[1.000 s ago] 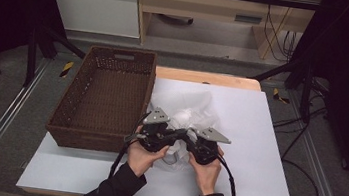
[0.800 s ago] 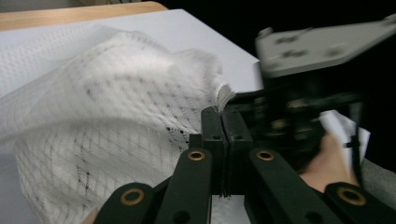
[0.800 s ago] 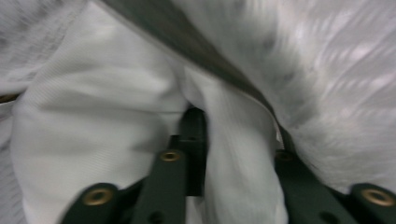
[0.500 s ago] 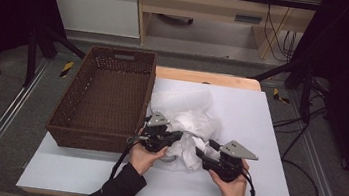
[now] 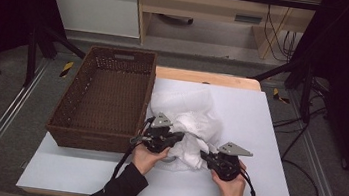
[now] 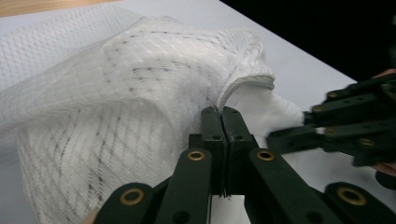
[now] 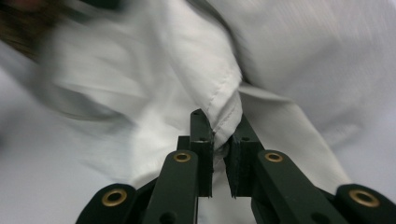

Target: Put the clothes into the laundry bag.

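White mesh garment [image 6: 116,116] cut off by left gripper view's left and bottom edges, right gripper view smeared with motion blur above the garment fold, basket [image 5: 106,100] corner there a brown smudge, garment underside hidden against the table

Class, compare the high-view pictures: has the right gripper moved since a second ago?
Yes. The right gripper, shut on the white garment, has shifted rightward, away from the wicker basket and the left gripper.

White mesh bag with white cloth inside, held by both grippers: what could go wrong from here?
The left gripper pinches only the hem of the white mesh bag; a pull may slip it free. The right gripper grips a thin fold of white cloth, which could drag the bag toward the brown wicker basket.
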`<state>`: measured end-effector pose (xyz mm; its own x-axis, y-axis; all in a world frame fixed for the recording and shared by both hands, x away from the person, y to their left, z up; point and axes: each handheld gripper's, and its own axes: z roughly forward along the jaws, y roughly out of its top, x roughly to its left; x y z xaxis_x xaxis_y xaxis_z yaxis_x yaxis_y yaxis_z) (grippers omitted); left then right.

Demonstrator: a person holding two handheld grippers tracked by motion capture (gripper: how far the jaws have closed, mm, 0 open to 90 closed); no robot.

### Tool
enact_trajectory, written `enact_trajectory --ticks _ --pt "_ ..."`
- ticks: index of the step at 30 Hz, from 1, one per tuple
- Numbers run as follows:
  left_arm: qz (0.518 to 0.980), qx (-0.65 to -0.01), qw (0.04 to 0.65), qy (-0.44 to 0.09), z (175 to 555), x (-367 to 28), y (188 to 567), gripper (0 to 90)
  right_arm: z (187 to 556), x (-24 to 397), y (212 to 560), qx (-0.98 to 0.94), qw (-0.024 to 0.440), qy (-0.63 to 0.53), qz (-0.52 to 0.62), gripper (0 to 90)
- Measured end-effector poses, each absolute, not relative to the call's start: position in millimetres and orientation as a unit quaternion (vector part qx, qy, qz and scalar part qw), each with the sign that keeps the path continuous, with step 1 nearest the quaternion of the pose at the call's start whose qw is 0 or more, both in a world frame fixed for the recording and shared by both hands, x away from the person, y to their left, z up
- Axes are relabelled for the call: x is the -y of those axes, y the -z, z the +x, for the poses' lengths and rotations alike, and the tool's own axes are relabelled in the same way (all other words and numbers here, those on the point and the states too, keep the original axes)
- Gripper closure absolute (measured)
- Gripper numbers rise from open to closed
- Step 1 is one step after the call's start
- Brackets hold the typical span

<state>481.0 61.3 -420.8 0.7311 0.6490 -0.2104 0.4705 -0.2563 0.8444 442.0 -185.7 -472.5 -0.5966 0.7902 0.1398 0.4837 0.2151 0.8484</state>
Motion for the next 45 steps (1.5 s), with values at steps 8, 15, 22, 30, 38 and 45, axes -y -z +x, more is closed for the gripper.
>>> enact_trajectory --ticks 8,15,22,30,38,45 --pt "0.782 -0.314 0.532 -0.086 456 -51 383 89.3 441 143 441 -0.741 0.186 -0.540 0.353 83.3" --pt "0.780 -0.327 0.525 -0.093 456 -56 383 89.3 497 131 476 -0.692 0.273 -0.490 0.454 82.4" --pt "0.782 -0.340 0.514 -0.092 473 -61 411 89.2 485 145 470 -0.708 0.257 -0.485 0.444 69.3" --pt "0.795 -0.333 0.496 -0.108 477 -52 426 89.1 434 181 448 -0.730 0.217 -0.508 0.402 50.5" --pt "0.796 -0.324 0.497 -0.118 475 -53 426 89.1 440 209 467 -0.738 0.205 -0.457 0.452 44.9" --pt "0.798 -0.323 0.495 -0.117 475 -53 425 89.1 447 199 486 -0.764 0.159 -0.408 0.474 65.0"
